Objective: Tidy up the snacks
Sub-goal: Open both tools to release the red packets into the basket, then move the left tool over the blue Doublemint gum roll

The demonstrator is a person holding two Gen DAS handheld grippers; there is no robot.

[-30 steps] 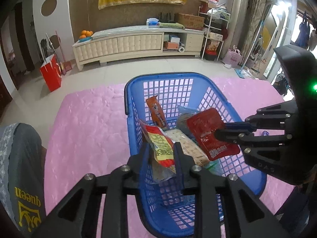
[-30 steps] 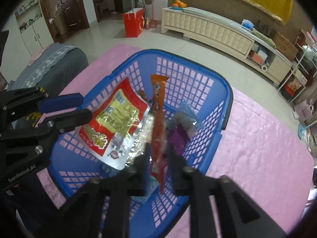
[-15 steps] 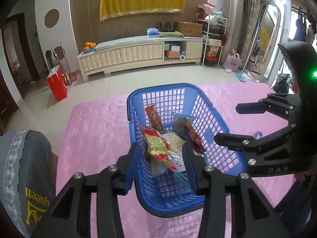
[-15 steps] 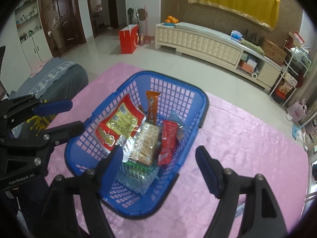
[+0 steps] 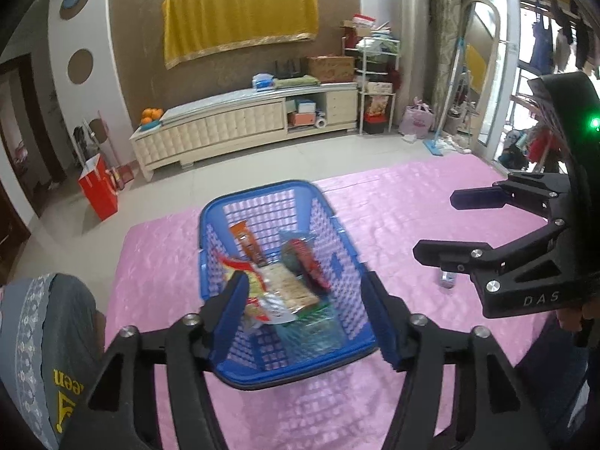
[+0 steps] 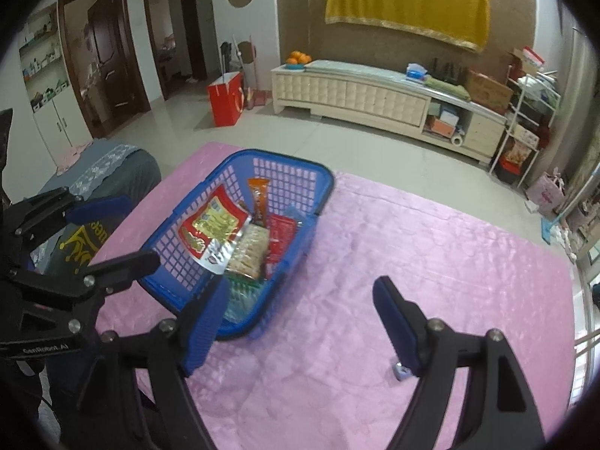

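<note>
Blue plastic basket [image 5: 279,369] sits on the pink quilted table cover [image 6: 431,262], toward the cover's left side in the right wrist view; wide bare cover to its right, out to the far edge. A small bottle-like item [image 5: 446,279] lies on the cover right of the basket; too blurred to name.

Inside the basket: red-and-yellow snack pouch [image 6: 210,230] leaning on the left wall, orange snack stick [image 6: 258,198] upright at the back, cracker pack [image 6: 249,249] in the middle, red packet [image 6: 280,238] just right of it.

My left tool [image 5: 303,315] hangs above the basket's near end, its jaws just opened, nothing between them. My right tool [image 6: 300,322] stands wide apart over bare cover right of the basket's near corner, having just spread, empty.
</note>
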